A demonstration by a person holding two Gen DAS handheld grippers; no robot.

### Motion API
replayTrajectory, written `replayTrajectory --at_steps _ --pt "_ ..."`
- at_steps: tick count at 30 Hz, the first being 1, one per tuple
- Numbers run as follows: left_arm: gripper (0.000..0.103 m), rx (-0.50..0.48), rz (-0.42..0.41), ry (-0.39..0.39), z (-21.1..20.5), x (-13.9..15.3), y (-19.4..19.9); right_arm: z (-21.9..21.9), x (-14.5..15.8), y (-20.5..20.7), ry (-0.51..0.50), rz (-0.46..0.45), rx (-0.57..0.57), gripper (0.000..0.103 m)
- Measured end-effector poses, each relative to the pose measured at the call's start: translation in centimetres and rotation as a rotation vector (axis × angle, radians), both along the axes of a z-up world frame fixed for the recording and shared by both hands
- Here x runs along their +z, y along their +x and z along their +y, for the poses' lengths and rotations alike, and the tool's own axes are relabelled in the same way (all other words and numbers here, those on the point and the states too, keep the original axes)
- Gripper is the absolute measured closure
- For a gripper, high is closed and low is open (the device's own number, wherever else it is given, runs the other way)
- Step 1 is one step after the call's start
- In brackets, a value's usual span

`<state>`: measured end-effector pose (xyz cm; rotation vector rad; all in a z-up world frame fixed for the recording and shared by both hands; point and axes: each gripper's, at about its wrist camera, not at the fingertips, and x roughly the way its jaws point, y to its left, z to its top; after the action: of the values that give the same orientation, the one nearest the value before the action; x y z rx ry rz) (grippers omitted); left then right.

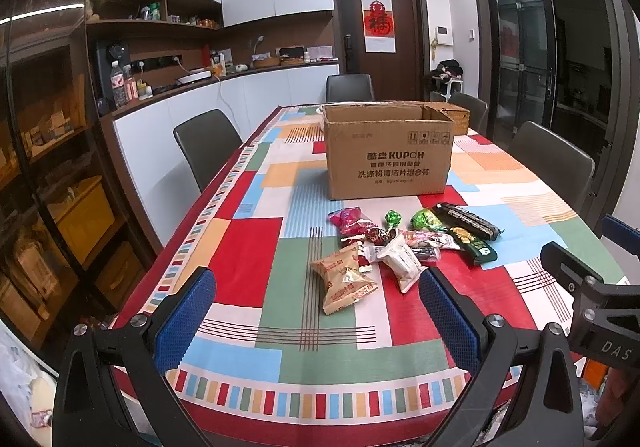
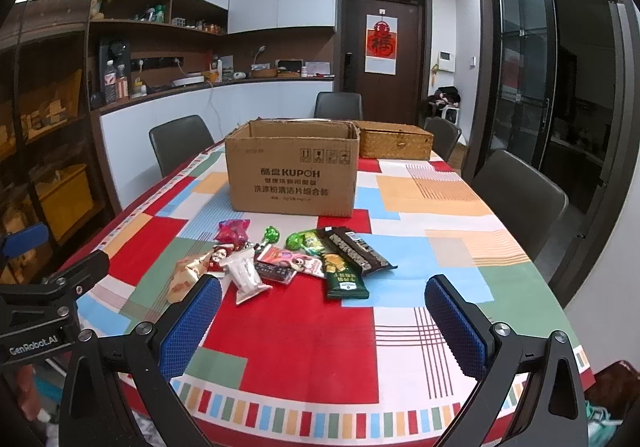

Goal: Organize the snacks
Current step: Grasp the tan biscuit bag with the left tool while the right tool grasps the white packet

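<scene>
Open-topped cardboard box [image 1: 390,151] stood mid-table on a patchwork tablecloth [image 1: 248,247] of red, green, blue and orange blocks. Just in front of the box, towards the cameras, lay a loose heap of snack packets [image 2: 280,263], touching and overlapping: a tan packet [image 1: 344,279] nearest, a white packet [image 1: 402,261] beside it, a pink packet [image 2: 233,231] and green-wrapped sweets [image 2: 302,239] closest to the box, a long dark bar [image 2: 356,249] and a dark green packet [image 2: 344,279] on the right of the heap. Behind the box, touching or just beside it, a woven basket [image 2: 394,143]. Grey chairs [image 2: 180,141] ringed the table.

Left gripper [image 1: 316,321] hovered short of the heap, jaws spread wide, holding nothing. Right gripper [image 2: 323,321] likewise: wide open, empty, clear tablecloth between it and the box apart from the heap.
</scene>
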<state>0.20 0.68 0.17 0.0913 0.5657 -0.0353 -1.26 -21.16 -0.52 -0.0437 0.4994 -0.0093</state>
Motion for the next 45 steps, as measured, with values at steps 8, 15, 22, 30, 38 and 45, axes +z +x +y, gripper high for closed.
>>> replayTrajectory --at_steps 8,15,22,30,38,45 --pt "0.000 0.020 0.035 -0.006 0.5 -0.9 1.4 0.6 -0.6 1.4 -0.016 0.038 0.041 0.000" --pt "0.001 0.022 0.081 -0.015 1.1 -1.9 3.4 1.9 -1.7 4.0 -0.034 0.088 0.124 0.000" --pt "0.010 -0.001 0.149 -0.023 1.4 -3.3 5.7 3.4 -3.0 7.3 -0.041 0.152 0.215 0.006" --pt "0.019 -0.052 0.214 -0.024 1.1 -4.6 8.6 4.2 -4.9 10.6 -0.036 0.249 0.275 0.022" --pt "0.022 -0.094 0.291 -0.038 0.7 -6.3 11.4 5.2 -7.4 14.1 -0.016 0.356 0.334 0.036" --pt "0.032 -0.112 0.345 -0.039 0.5 -8.0 13.7 5.6 -9.0 16.0 -0.008 0.419 0.361 0.043"
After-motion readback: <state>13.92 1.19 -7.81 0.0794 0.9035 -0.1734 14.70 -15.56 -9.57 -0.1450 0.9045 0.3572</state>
